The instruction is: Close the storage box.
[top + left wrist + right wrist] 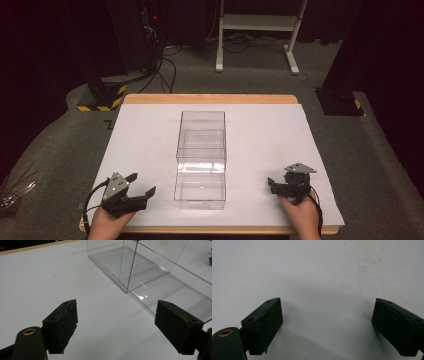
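Two clear plastic boxes stand end to end in the middle of the white sheet point(260, 135): the far box point(201, 135) and the near box point(200, 189). My left gripper point(143, 183) is at the front left, lifted a little and angled toward the near box, open with nothing between its jaws. In the left gripper view the left gripper point(116, 315) has bare sheet between its jaws, with the far box point(112, 257) and the near box point(175, 290) beyond at the upper right. My right gripper point(289, 179) rests at the front right, open. In its own view the right gripper point(327, 315) spans only faintly stained white sheet.
The wooden table edge point(210, 98) borders the sheet at the back. Beyond it on the carpet are a white frame's legs point(219, 65), a black stand with a yellow-and-black striped base point(102, 97), cables point(167, 70) and a dark base point(339, 102) at the right.
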`<state>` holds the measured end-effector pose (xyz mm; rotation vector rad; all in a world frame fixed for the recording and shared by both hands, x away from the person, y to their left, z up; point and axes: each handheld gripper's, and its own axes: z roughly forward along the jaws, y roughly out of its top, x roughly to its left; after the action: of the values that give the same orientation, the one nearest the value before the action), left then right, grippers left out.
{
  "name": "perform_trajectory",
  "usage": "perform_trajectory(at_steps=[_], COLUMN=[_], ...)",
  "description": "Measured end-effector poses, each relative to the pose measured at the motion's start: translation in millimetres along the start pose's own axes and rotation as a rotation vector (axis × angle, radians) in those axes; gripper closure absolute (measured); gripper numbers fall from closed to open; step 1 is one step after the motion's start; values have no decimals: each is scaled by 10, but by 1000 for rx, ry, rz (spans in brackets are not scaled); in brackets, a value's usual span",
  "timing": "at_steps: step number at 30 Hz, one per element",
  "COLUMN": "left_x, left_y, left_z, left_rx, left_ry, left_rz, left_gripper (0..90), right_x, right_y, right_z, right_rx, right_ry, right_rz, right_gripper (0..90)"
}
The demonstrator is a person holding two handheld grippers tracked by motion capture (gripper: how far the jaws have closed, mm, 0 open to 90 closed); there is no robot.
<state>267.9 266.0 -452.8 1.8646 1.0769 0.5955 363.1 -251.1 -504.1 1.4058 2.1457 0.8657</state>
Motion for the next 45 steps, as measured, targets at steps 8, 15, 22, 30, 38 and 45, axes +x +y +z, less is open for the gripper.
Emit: perform_trajectory(at_steps=[8, 15, 22, 30, 38, 45], left_x=[-104, -223, -313, -437, -524, -621], left_y=[54, 102, 122, 135, 143, 136], left_z=[-60, -91, -91, -73, -59, -18], left_rx=[-33, -55, -71, -84, -90, -74], left_ry=[-23, -49, -82, -146, -183, -200], left_rz=[9, 32, 23, 16, 11, 46], left_gripper=[191, 191, 187, 158, 156, 156], right_x=[0, 1, 1, 1, 0, 0], right_y=[0, 0, 1, 1, 1, 0], right_z=[0, 0, 0, 0, 0, 0], right_rx=[0, 1, 1, 1, 0, 0], right_ry=[0, 0, 0, 0, 0, 0], right_rz=[0, 1, 1, 1, 0, 0], right_gripper=[98, 98, 98, 98, 98, 98])
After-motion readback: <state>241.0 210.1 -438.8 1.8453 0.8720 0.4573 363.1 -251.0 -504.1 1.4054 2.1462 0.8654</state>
